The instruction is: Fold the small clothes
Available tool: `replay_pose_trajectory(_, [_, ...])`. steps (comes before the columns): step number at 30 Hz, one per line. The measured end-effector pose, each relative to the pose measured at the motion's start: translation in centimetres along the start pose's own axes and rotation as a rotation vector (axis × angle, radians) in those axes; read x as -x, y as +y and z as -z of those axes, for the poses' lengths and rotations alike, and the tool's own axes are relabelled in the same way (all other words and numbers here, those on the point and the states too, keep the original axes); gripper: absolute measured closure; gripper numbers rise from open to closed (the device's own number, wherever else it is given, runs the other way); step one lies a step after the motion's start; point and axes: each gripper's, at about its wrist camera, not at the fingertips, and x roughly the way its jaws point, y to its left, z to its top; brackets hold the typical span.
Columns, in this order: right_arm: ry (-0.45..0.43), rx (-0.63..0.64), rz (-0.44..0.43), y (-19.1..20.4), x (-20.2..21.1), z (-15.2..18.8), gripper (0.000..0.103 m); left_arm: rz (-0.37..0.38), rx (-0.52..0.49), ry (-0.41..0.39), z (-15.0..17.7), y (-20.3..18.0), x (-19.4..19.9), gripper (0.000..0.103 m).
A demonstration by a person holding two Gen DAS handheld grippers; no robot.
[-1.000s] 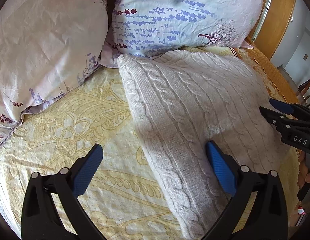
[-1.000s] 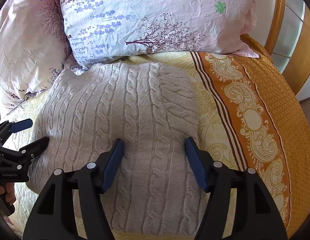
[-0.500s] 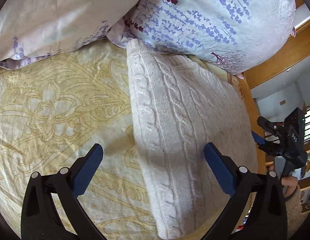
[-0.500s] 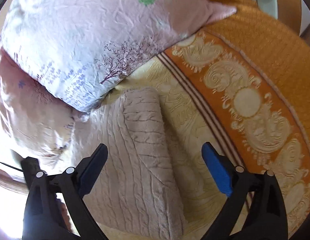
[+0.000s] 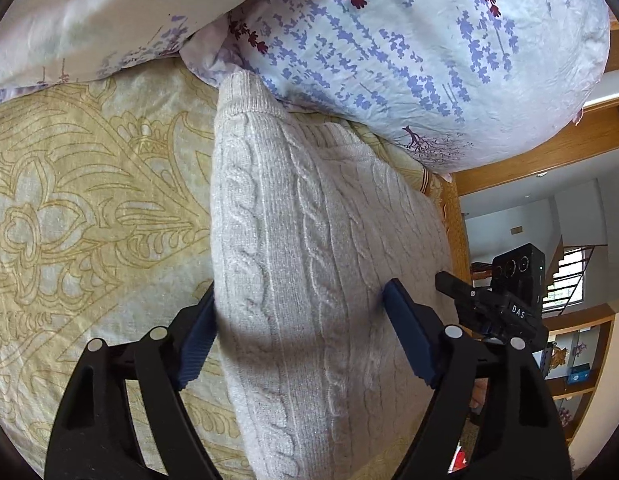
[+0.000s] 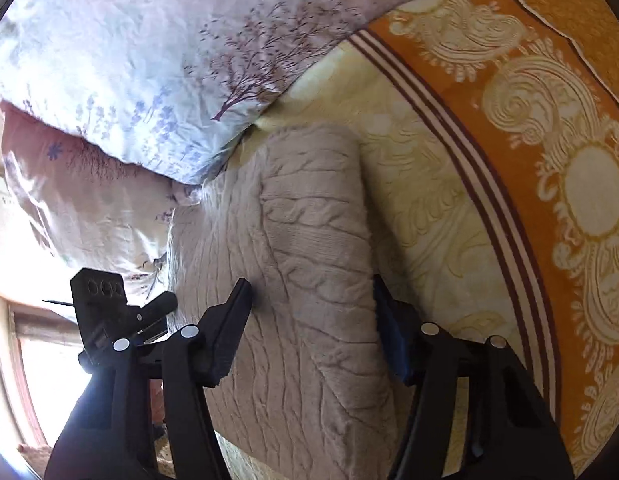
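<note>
The sweater (image 5: 309, 280), cable-knit, lies already folded into a thick slab at frame centre on the bedspread (image 5: 69, 200). The left gripper (image 5: 299, 326) and right gripper (image 6: 311, 316) have just been closing, each now squeezing one side edge; a further fold or carry-off seems left. Only the right view shows the orange border (image 6: 549, 120).

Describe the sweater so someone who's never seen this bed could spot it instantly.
Start at the bed, covered by a yellow patterned bedspread with an orange border. At its head lie two floral pillows; just below them lies the sweater, folded into a long block. It is the only knitted thing there: plain cream with raised cable ribs and no print, unlike the bedspread and pillows.
</note>
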Motion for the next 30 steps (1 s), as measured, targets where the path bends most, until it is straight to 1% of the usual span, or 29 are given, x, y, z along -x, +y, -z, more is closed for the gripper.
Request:
replay_pose_trajectory(1, [0.004, -0.016, -0.031, -0.1, -0.2, 0.1, 0.041, 0.013, 0.015, 0.001, 0.0, 0.3, 0.0, 0.028])
replay_pose_trajectory(2, [0.004, -0.025, -0.056, -0.2, -0.4, 0.2, 0.042, 0.024, 0.027, 0.003, 0.0, 0.4, -0.1, 0.033])
replay_pose_trajectory(3, [0.012, -0.043, -0.085, -0.4, -0.6, 0.4, 0.054, 0.038, 0.042, 0.008, 0.0, 0.6, -0.2, 0.04])
replay_pose_trajectory(4, [0.014, -0.07, -0.114, -1.0, -0.3, 0.6, 0.062, 0.041, 0.05, 0.004, 0.1, 0.9, -0.1, 0.043])
replay_pose_trajectory(6, [0.002, -0.136, -0.197, -1.7, 0.0, 1.1, 0.068, 0.062, 0.055, -0.006, 0.4, 1.1, 0.0, 0.056])
replay_pose_trajectory(7, [-0.008, -0.165, -0.244, -1.9, 0.2, 1.5, 0.07, 0.082, 0.061, -0.01, 0.4, 1.2, 0.3, 0.059])
replay_pose_trajectory(9, [-0.023, -0.198, -0.302, -1.8, 0.4, 2.1, 0.071, 0.125, 0.068, -0.016, 0.6, 1.4, 1.0, 0.065])
replay_pose_trajectory(11, [-0.03, -0.216, -0.36, -1.0, 0.3, 2.8, 0.071, 0.162, 0.056, -0.018, 0.7, 1.1, 2.0, 0.067])
replay_pose_trajectory(13, [-0.027, -0.214, -0.397, 0.1, 0.2, 3.3, 0.071, 0.18, 0.035, -0.021, 1.1, 0.8, 3.1, 0.068])
replay_pose_trajectory(15, [-0.007, -0.196, -0.432, 1.9, -0.4, 3.7, 0.071, 0.188, 0.032, -0.03, 1.8, 1.2, 4.8, 0.068])
replay_pose_trajectory(19, [0.055, -0.12, -0.476, 6.2, -2.1, 4.8, 0.072, 0.189, 0.064, -0.082, 2.7, 3.4, 9.7, 0.068])
replay_pose_trajectory(22, [0.092, -0.019, -0.447, 9.2, -4.2, 5.5, 0.072, 0.155, 0.071, -0.115, 3.8, 5.4, 13.3, 0.067])
replay_pose_trajectory(23, [0.106, 0.003, -0.425, 9.6, -4.3, 5.7, 0.072, 0.131, 0.07, -0.122, 3.9, 6.1, 14.1, 0.067])
replay_pose_trajectory(24, [0.119, 0.028, -0.389, 10.1, -5.2, 5.9, 0.072, 0.096, 0.074, -0.124, 4.0, 7.0, 14.5, 0.066])
replay_pose_trajectory(25, [0.132, 0.063, -0.325, 10.6, -6.5, 6.3, 0.072, 0.045, 0.084, -0.125, 4.0, 7.9, 14.6, 0.065])
replay_pose_trajectory(27, [0.144, 0.108, -0.165, 10.8, -8.7, 6.7, 0.072, -0.08, 0.124, -0.129, 4.0, 10.3, 13.9, 0.061])
replay_pose_trajectory(28, [0.142, 0.099, -0.128, 10.5, -9.4, 6.7, 0.071, -0.13, 0.146, -0.133, 4.1, 11.4, 13.5, 0.06])
replay_pose_trajectory(29, [0.141, 0.069, -0.147, 10.2, -9.5, 6.6, 0.07, -0.128, 0.167, -0.144, 4.2, 12.2, 13.2, 0.052])
replay_pose_trajectory(30, [0.143, 0.052, -0.146, 10.2, -9.3, 6.5, 0.069, -0.125, 0.193, -0.157, 4.4, 12.6, 13.1, 0.046])
